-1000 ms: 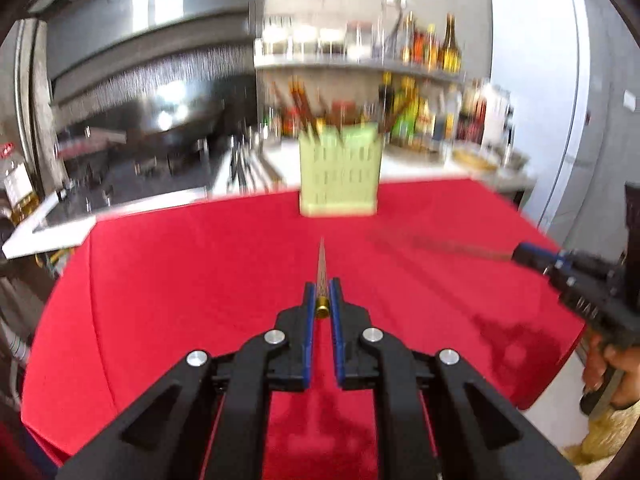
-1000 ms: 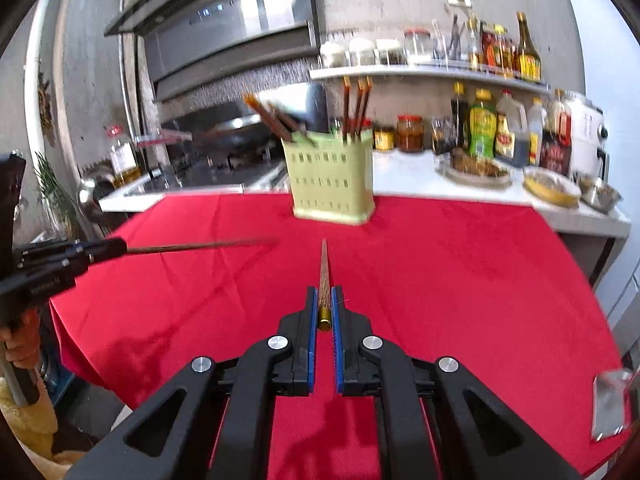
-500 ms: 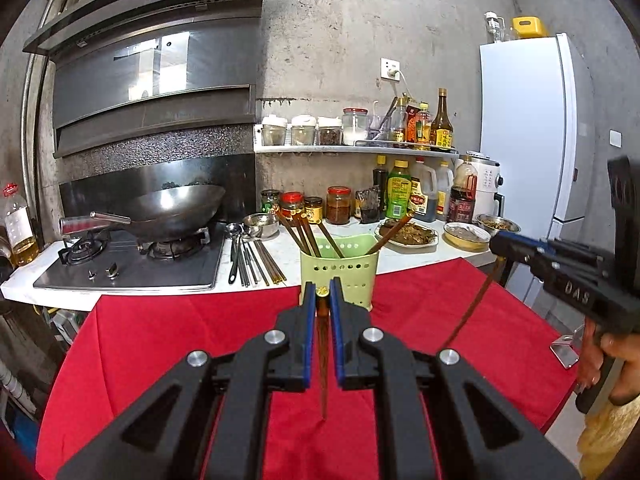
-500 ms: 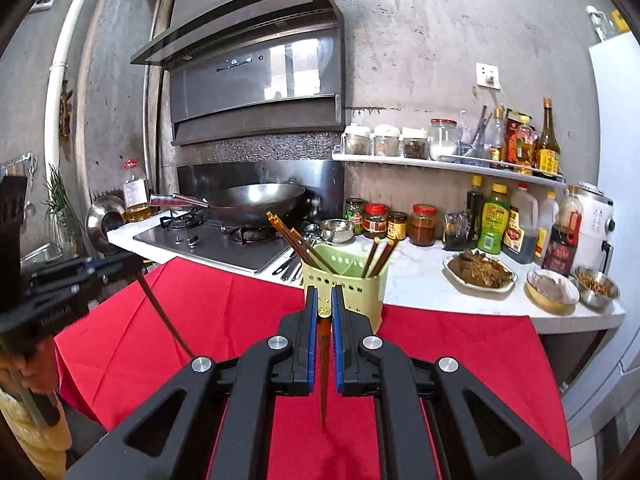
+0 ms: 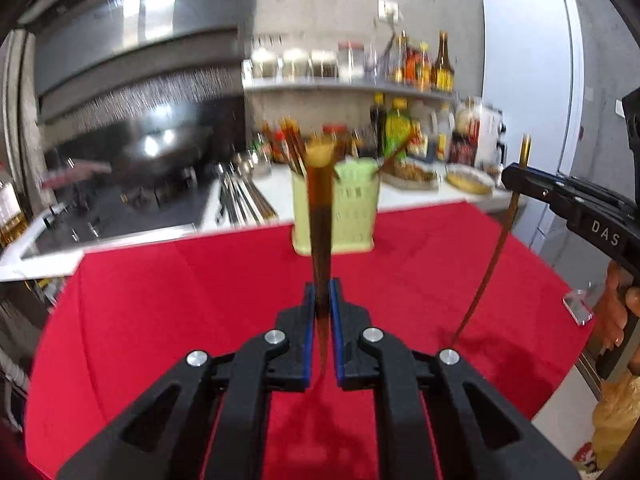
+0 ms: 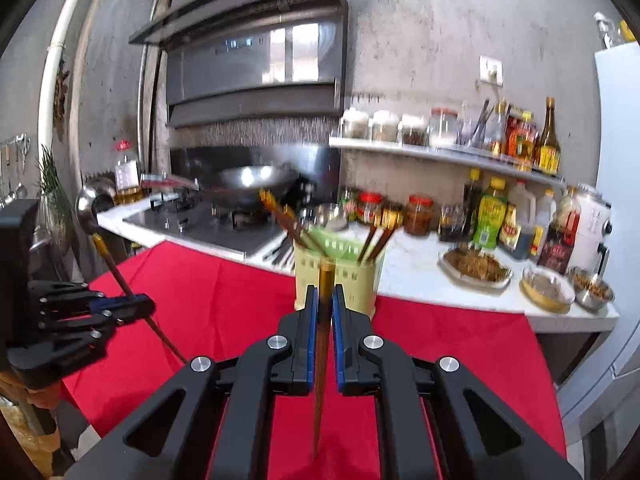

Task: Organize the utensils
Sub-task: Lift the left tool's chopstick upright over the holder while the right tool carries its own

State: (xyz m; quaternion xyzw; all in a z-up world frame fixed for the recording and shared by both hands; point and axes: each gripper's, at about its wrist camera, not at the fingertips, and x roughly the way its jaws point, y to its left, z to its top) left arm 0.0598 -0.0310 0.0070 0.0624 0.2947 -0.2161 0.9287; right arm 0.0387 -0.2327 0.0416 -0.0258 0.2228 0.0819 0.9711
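The left gripper [image 5: 322,300] has its jaws closed to a narrow gap on a brown chopstick [image 5: 320,232], which stands nearly upright between the blue pads, its gold-capped butt end raised in front of the green utensil holder [image 5: 352,216] and its thin tip pointing down toward the red tablecloth [image 5: 180,300]. The right gripper [image 6: 325,304] is likewise clamped on a second chopstick [image 6: 322,360], held upright with the gold cap just above the pads and the tapered end hanging over the cloth in front of the holder.

The utensil holder stands on the far edge of the tablecloth, just in front of the white counter [image 6: 420,276]. Several more chopsticks [image 6: 280,216] already lean inside it, some slanting left, some right. In the left wrist view the right gripper appears to the right of the holder; in the right wrist view the left gripper appears well to the left of it, both clear of its rim.

Behind the holder, a wok [image 6: 256,180] sits on the stove to its left, and jars and sauce bottles [image 6: 496,216] line the counter to its right.
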